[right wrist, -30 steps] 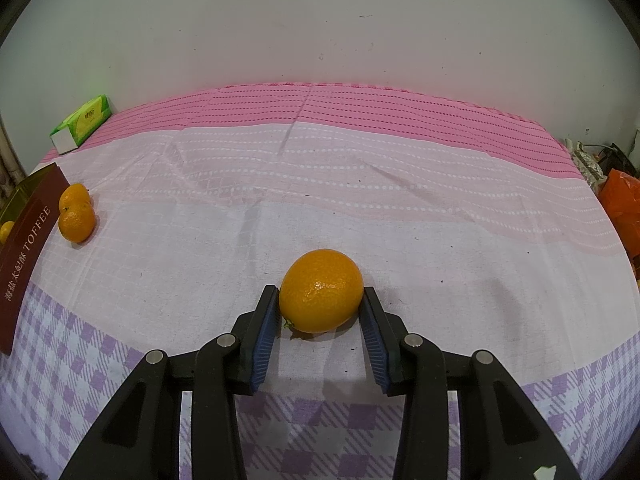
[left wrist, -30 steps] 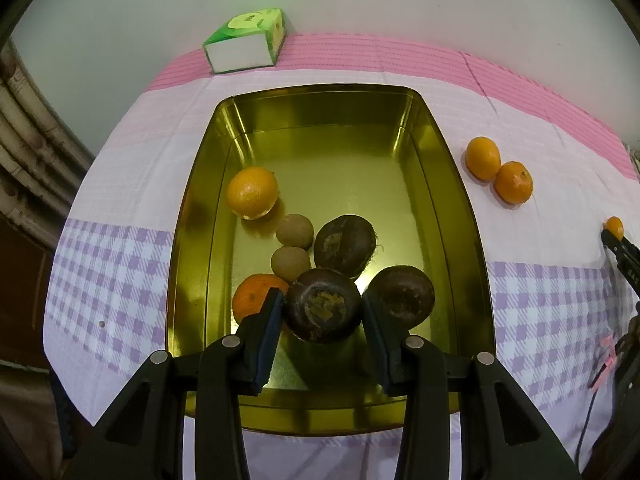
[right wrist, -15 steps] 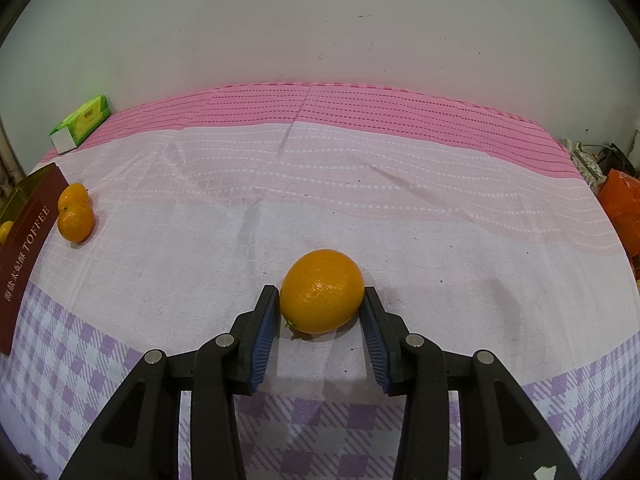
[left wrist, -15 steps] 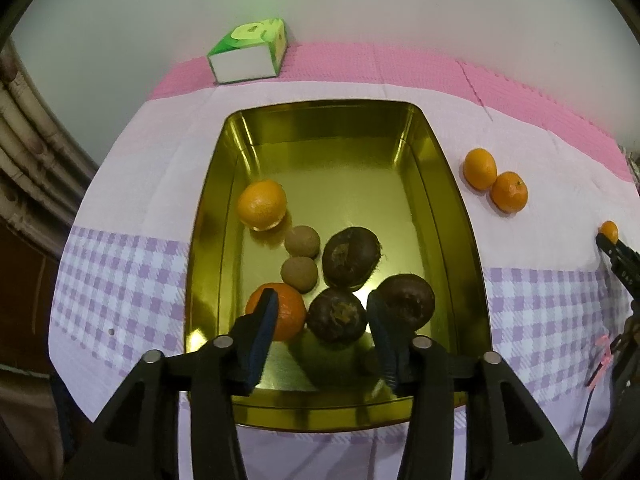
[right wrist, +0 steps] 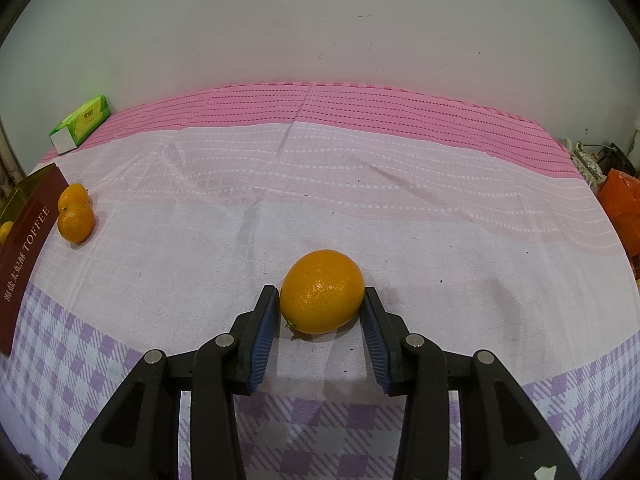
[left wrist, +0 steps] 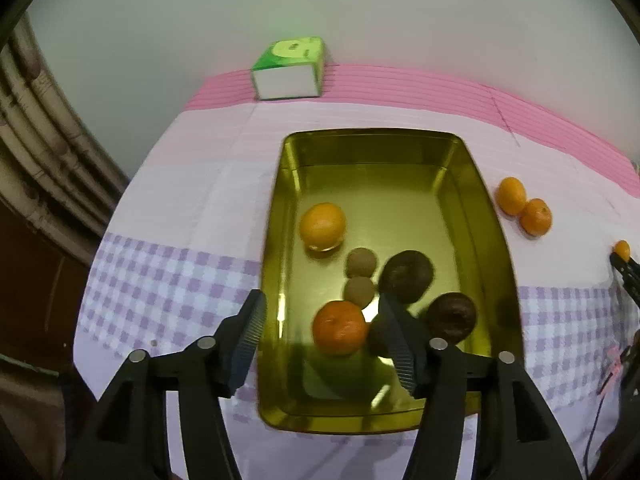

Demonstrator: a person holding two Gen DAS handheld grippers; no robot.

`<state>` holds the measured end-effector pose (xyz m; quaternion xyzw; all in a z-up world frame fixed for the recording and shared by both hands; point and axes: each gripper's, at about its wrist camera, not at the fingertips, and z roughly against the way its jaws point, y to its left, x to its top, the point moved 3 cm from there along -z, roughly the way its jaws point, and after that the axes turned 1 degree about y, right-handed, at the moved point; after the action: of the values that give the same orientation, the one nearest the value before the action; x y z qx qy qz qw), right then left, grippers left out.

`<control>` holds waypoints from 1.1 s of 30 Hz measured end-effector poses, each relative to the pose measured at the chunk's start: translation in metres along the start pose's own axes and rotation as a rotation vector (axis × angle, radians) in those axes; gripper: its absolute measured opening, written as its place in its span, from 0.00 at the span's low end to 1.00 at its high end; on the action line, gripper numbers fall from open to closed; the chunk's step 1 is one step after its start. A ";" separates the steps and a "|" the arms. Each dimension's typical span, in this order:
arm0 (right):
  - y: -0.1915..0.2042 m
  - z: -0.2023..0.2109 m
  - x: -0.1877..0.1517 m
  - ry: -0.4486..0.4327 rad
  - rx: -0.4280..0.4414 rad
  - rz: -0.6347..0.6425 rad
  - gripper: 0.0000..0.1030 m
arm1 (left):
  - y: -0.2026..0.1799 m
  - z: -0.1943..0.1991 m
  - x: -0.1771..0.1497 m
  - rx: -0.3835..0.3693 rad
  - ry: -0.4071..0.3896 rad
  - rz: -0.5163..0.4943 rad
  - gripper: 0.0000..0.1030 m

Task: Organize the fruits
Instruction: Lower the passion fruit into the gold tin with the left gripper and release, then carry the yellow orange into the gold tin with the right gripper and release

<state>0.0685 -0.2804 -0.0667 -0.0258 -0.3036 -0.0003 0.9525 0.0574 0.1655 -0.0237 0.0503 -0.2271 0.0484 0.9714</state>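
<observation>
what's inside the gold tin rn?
In the gold tin: two oranges, two small brown fruits, three dark round fruits. The left tool partly covers the third.

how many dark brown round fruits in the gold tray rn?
3. One dark brown round fruit mid-tray, one by the gold metal tray's right wall, one partly behind the left claw's finger. Others may be hidden.

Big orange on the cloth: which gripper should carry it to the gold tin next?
Right. The right gripper already has its jaws on both sides of the big orange, on or nearly on its skin. The left gripper hangs open and empty over the gold tin, far from that fruit.
</observation>
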 end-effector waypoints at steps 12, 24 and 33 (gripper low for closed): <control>-0.001 0.000 0.001 0.007 -0.019 -0.012 0.36 | 0.028 -0.004 -0.007 0.031 -0.010 0.050 0.66; 0.005 0.000 0.004 0.041 -0.073 -0.007 0.34 | 0.041 -0.007 -0.011 0.041 -0.032 0.083 0.67; 0.020 0.010 0.010 0.037 -0.072 -0.002 0.34 | 0.045 -0.006 -0.009 0.041 -0.045 0.095 0.67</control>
<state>0.0714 -0.2598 -0.0535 -0.0595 -0.2859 -0.0128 0.9563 0.0469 0.2104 -0.0291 0.0604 -0.2501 0.0981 0.9613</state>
